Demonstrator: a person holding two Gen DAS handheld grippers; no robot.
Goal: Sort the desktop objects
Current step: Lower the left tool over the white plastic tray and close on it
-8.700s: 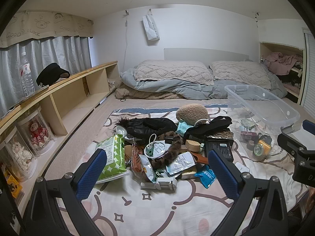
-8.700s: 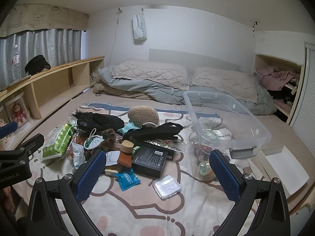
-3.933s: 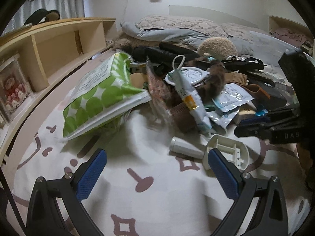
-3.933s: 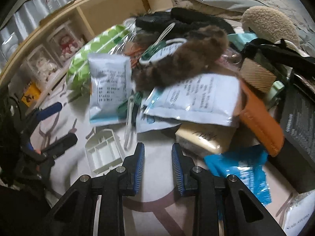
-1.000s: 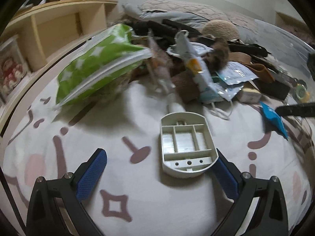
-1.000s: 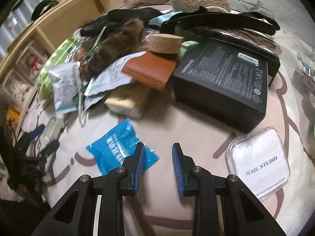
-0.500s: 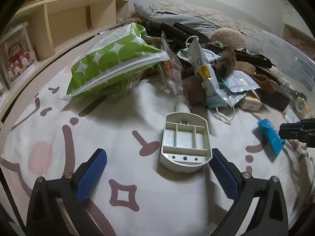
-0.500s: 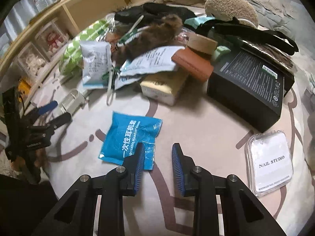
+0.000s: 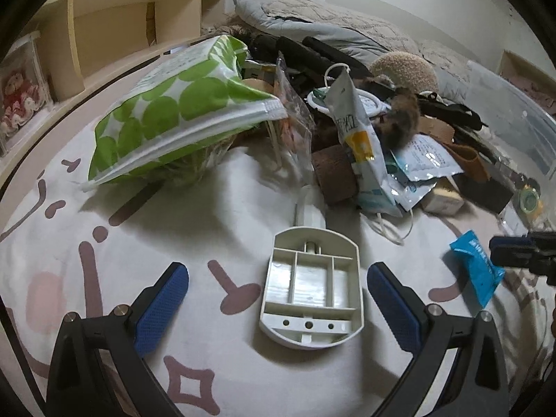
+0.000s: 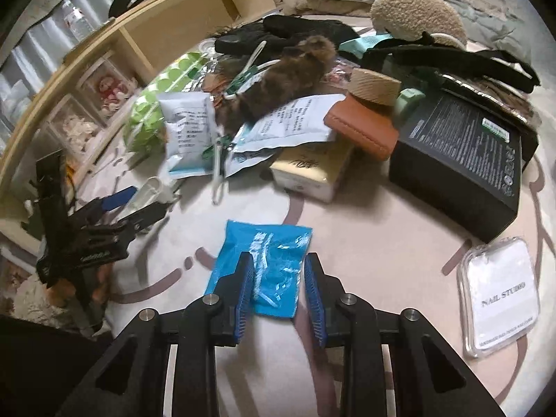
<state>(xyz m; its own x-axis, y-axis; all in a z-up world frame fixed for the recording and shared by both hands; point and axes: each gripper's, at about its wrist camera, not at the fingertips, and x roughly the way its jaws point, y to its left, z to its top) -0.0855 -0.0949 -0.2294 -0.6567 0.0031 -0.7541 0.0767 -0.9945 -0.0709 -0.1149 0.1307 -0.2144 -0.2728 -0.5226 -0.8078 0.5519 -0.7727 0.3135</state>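
Bed covered with a cartoon-print sheet (image 9: 215,375); a heap of small items piled across its middle.

Left gripper (image 9: 278,299): fingers spread wide, tilted downward. Between them on the sheet lies a white compartmented tray (image 9: 312,288), open side up, with three holes along its near edge. The right finger sits just beside the tray's edge; contact cannot be confirmed. The left finger is well apart from it. Nothing gripped.

Right gripper (image 10: 280,293): jaws opening, a narrow gap. A flat blue packet (image 10: 267,260) with white print lies on the sheet directly ahead, its near end running in between the two blue pads. The pads do not appear to press on it. From the left wrist view, the same packet (image 9: 476,271) lies off to the right of the tray, with the right gripper's fingertips beside it.

Heap behind, as seen from the right wrist view:
- green-dotted pouch (image 10: 156,104) at the left edge, near the wooden shelf (image 10: 194,17)
- white sachet (image 10: 187,128) and a printed sachet (image 10: 295,121), partly overlapping
- brown furry piece (image 10: 285,80) on top
- orange leather case (image 10: 361,132) under a wooden disc (image 10: 375,85)
- black box (image 10: 462,153), right of centre
- cream box (image 10: 309,170), in front of the orange case

A clear case labelled NAIL STUDIO (image 10: 500,295) lies alone at the right, apart from the heap.
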